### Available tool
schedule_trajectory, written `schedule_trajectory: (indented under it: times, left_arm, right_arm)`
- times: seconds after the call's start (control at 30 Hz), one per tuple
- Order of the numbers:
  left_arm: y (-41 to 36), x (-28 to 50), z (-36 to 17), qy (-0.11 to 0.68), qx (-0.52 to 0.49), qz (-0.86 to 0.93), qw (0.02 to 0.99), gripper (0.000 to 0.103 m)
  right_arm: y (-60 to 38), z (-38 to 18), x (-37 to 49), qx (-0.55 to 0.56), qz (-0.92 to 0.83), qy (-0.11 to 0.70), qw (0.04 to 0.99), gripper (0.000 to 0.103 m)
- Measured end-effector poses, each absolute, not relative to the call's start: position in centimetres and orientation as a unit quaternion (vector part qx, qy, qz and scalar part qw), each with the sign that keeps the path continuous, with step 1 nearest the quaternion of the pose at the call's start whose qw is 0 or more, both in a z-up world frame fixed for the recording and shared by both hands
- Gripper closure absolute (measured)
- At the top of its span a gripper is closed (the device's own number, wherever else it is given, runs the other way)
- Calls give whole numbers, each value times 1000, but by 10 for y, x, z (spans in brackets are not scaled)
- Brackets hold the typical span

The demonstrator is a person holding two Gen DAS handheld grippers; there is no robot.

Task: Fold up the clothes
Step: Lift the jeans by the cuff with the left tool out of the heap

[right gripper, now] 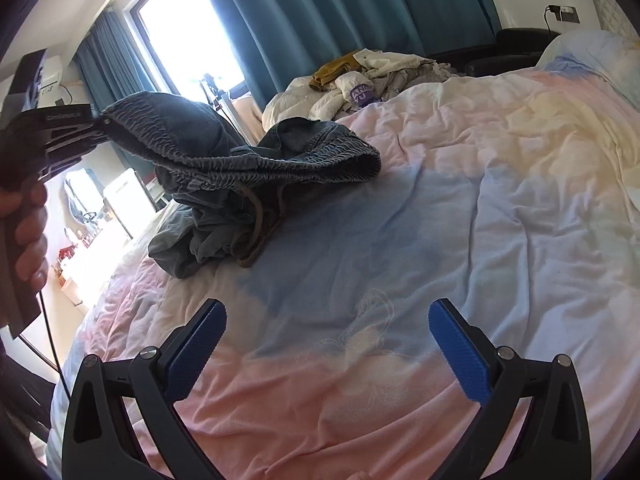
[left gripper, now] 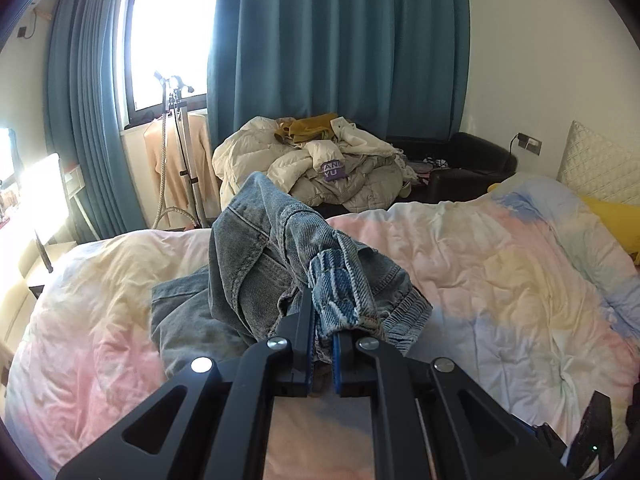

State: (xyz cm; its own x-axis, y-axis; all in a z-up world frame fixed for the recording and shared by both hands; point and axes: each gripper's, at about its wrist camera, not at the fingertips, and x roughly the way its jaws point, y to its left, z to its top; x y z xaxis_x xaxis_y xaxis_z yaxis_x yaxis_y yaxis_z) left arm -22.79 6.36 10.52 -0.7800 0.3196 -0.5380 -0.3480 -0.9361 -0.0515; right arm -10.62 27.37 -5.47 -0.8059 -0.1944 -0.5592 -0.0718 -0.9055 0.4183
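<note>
Bedroom w/ teal curtains [left gripper: 340, 40] and bright window; bed w/ pastel tie-dye duvet [right gripper: 500, 208] is the work area, heap of other laundry [left gripper: 320, 164] piled beyond the bed. Denim pants [right gripper: 240, 168] w/ elastic waistband sit crumpled on duvet's left side, one end lifted off it. Left tool [left gripper: 322, 320] is pressed together, pinching a bunch of that denim, prob. at the waistband; seen from the right cam it comes in from the left, person's hand [right gripper: 28, 236] wrapped round its grip, fabric draped down from it to the bed. Right tool [right gripper: 328, 332] spread wide, nothing between its pads, hovering low over bare duvet, angled down, well apart from the pants. Handling: denim looks heavyish, floppy but w/ some body, not slippery, not fragile. Best 2nd hold, IMO: opposite waistband corner, so it hangs flat.
</note>
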Motion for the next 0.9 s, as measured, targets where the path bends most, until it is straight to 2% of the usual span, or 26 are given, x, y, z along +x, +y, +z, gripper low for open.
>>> schedule_trajectory:
  times: [0.17, 0.4, 0.63, 0.77, 0.9]
  left_arm:
    - [29, -178, 95, -18, -281, 945, 169, 97]
    - [-29, -143, 49, -103, -292, 942, 133, 97]
    - [-73, -144, -7, -164, -307, 931, 112, 97]
    - [-89, -157, -28, -195, -321, 921, 102, 97]
    - [-104, -168, -40, -238, -325, 910, 100, 97]
  right_arm:
    - [282, -45, -96, 298, -926, -228, 28, 0]
    - [285, -51, -95, 317, -925, -210, 12, 0]
    - [270, -62, -109, 321, -930, -177, 30, 0]
    - [264, -74, -125, 341, -933, -116, 1, 0]
    - [264, -88, -148, 356, -929, -95, -13, 1]
